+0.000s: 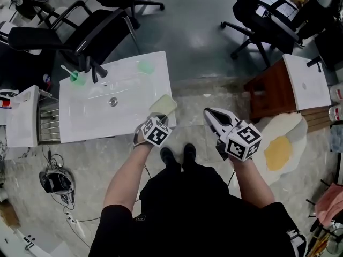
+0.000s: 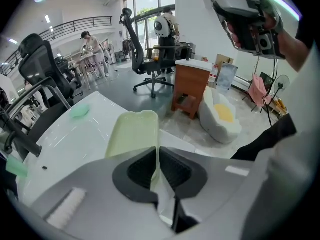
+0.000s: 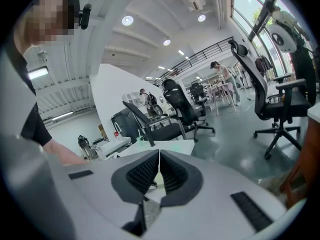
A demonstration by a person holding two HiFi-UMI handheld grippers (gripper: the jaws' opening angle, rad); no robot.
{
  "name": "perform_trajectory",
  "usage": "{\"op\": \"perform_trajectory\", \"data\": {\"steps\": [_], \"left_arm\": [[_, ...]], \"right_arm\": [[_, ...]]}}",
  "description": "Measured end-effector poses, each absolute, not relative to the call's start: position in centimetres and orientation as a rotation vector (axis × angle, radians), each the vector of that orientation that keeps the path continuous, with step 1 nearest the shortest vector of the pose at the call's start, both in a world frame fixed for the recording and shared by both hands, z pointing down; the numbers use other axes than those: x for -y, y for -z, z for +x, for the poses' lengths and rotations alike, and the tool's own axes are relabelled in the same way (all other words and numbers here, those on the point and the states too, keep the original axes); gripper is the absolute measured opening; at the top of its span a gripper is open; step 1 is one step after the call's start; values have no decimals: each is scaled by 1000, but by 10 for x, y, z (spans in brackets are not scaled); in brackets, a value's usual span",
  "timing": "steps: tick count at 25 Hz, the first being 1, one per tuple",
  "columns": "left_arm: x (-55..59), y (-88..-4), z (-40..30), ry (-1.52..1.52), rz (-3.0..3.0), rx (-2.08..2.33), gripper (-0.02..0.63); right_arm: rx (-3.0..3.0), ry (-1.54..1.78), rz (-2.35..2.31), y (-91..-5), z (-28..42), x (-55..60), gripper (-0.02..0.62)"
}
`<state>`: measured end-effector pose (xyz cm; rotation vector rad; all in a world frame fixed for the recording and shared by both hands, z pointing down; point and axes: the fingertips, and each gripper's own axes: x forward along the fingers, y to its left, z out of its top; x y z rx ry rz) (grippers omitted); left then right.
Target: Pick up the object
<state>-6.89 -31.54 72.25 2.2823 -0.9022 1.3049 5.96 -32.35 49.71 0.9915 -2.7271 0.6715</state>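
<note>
Person, from above: black short-sleeved top (image 1: 187, 197), sleeves (image 1: 115, 218) ending above the elbow, forearms bare. Two black shoes (image 1: 170, 155) show side by side below the hem.

Left gripper (image 1: 159, 118): pale grey-white moulded shell, carrying a marker cube (image 1: 156, 132) with black-and-white square patterns on its faces. Right gripper (image 1: 209, 114): same build, its own cube (image 1: 244, 141) the larger in frame, with dark trim along the shell.

Left gripper view: smooth light-grey housing, black ribbed pads (image 2: 142, 170) set in a dark surround, a small white textured patch (image 2: 65, 213) low on the left side.

Right gripper view: matching ribbed black pads (image 3: 141, 173); dark rectangular strips (image 3: 252, 211) inset in the grey shell.
</note>
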Motion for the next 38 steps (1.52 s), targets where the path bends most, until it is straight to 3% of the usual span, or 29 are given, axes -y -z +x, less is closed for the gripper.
{"op": "perform_trajectory", "data": {"steps": [30, 38], "left_arm": [[342, -553, -122, -693, 2223, 1482, 31], [350, -512, -159, -541, 2271, 1548, 31]], "right_arm": [[2925, -547, 761, -447, 50, 332, 12], [2922, -502, 772, -438, 13, 346, 12]]}}
